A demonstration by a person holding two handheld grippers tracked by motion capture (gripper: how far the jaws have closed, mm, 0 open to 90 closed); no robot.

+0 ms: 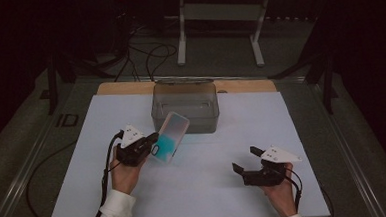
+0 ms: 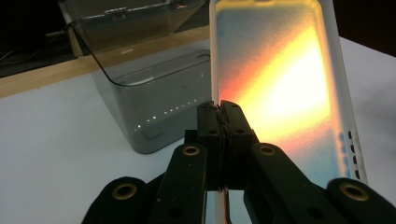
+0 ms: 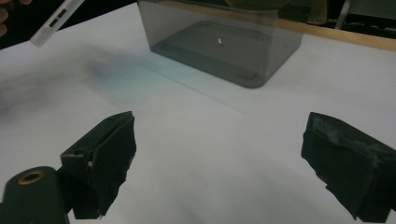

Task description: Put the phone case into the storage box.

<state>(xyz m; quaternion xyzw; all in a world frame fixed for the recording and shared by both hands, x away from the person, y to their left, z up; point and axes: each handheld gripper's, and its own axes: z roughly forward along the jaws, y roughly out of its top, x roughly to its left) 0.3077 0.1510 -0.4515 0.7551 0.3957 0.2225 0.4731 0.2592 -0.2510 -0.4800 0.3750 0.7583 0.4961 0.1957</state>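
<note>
With the left gripper [image 1: 153,143] clamped on the edge of a translucent teal-tinted phone case [image 1: 170,137] just short of the smoky-grey clear plastic box [image 1: 185,107] ahead, and the right gripper [image 1: 244,161] open and empty, the next move is probably lifting it over the rim.

overhead view, two close table-level views

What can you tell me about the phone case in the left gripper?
The phone case is a frosted, translucent shell with rounded corners, tinted teal in the high view and glowing orange-yellow in the left gripper view. Small button cut-outs line one long side. It is lifted off the white table sheet, tilted, in front of the open grey clear box and apart from it. The left gripper pinches its lower edge with closed jaws; nothing else touches it.
</note>
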